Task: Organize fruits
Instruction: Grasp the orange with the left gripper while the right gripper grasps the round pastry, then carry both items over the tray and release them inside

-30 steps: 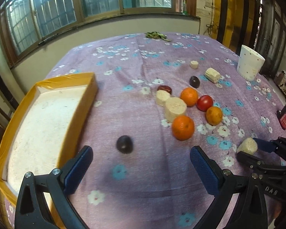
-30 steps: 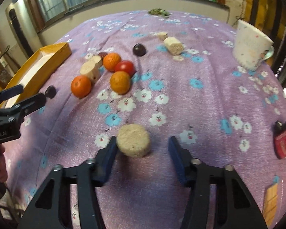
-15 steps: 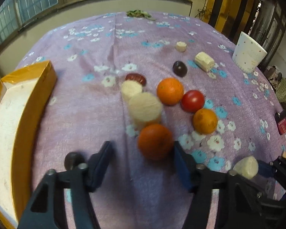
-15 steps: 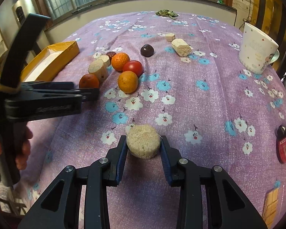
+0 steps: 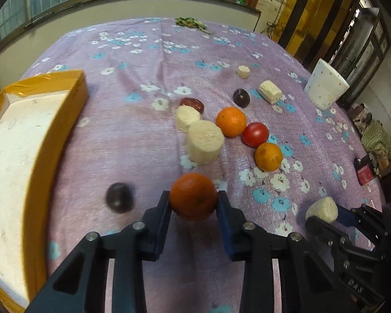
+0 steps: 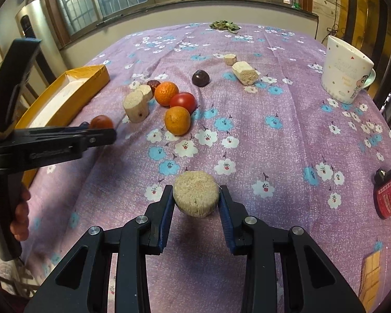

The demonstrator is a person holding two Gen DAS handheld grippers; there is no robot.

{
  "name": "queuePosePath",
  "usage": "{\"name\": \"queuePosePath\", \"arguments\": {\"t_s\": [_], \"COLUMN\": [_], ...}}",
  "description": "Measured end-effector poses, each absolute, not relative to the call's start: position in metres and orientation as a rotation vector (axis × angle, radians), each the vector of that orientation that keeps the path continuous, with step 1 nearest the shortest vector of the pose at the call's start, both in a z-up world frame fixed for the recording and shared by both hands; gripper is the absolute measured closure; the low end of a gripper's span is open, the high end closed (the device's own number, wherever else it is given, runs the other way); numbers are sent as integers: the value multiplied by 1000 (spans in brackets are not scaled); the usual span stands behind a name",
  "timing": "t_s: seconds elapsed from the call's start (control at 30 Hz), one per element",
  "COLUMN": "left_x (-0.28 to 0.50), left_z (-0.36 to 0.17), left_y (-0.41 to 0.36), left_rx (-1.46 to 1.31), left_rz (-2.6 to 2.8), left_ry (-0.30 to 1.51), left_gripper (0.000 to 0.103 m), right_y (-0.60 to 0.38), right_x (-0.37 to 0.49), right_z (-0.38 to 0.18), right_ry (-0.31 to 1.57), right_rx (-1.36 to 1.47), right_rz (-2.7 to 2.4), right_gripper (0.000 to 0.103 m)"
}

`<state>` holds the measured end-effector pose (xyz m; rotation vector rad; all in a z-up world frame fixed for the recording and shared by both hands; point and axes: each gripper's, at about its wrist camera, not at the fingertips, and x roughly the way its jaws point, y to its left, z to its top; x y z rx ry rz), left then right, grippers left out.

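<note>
Two grippers, two catches on the purple cloth

Both tools are clamped on food. The left gripper (image 5: pixel 193 203) pinches an orange (image 5: pixel 193 196) between its pads, just right of a dark plum (image 5: pixel 118 197) and near the yellow tray (image 5: pixel 65 120). The right gripper (image 6: pixel 196 198) squeezes a pale round cake (image 6: pixel 196 193) low over the floral tablecloth (image 6: pixel 273 140). Farther off lie two more oranges, a tomato (image 6: pixel 183 101), other pale pieces and a white mug (image 6: pixel 345 74).
</note>
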<state>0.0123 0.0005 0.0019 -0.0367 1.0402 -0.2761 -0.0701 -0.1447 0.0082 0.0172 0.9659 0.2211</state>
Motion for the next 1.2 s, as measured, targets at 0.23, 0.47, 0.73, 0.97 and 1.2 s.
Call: {"name": "queuePosePath", "arguments": {"t_s": [0.23,0.47,0.73,0.97,1.2], "left_x": [3,-7,-15,-23,-30], "left_z": [17,30,42,49,44], "left_y": [23,47,89,137,192], "left_rx": [-82,-103,-156,-205,-247], "left_rz": [-283,-269,-218,-125,-5], "left_ry": [1011,978,953,922,911], "left_gripper": [66,66,66,66,66], "right_y": [-127,-92,-43,10,70], "right_x": [-70,-64,-49,-33,-26], "right_z": [19,26,33,45,54], "right_ry": [946,932,938,924,906], "right_rx": [1,-29,-48,-91,-151], "right_rz": [220,270,372,482,610], "right_gripper": [71,71,71,71,71]}}
